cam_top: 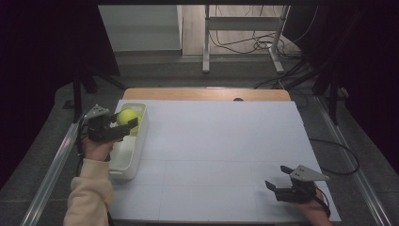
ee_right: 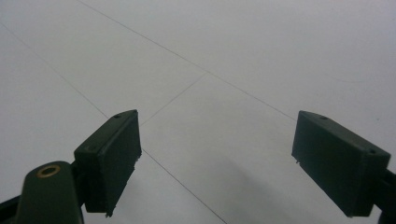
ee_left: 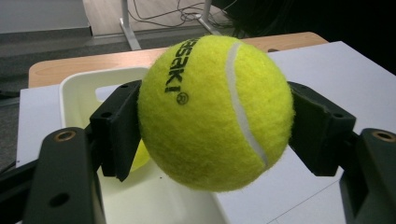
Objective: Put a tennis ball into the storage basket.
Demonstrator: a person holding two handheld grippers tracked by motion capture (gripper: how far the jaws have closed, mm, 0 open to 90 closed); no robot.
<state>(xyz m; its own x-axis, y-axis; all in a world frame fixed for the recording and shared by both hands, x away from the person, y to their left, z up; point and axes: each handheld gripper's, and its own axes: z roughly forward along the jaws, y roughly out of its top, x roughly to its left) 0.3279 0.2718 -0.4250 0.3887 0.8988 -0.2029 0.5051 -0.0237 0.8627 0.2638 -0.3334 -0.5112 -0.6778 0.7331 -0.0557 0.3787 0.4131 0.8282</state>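
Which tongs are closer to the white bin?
The left. The left tongs hold a ball right over the bin at the table's left edge; the right tongs sit open near the opposite corner.

The rectangular white plastic bin sits on the flat white table sheet at its left edge, long side running front to back, and the left gripper hangs over the bin's far end with the round yellow felt tennis ball between its 2 jaws, above the bin's inside. In the left gripper view a second yellow ball lies inside the bin, below and behind the held ball. The right gripper sits over the sheet's near right corner, well apart from the bin, with bare sheet under its 2 spread jaws.
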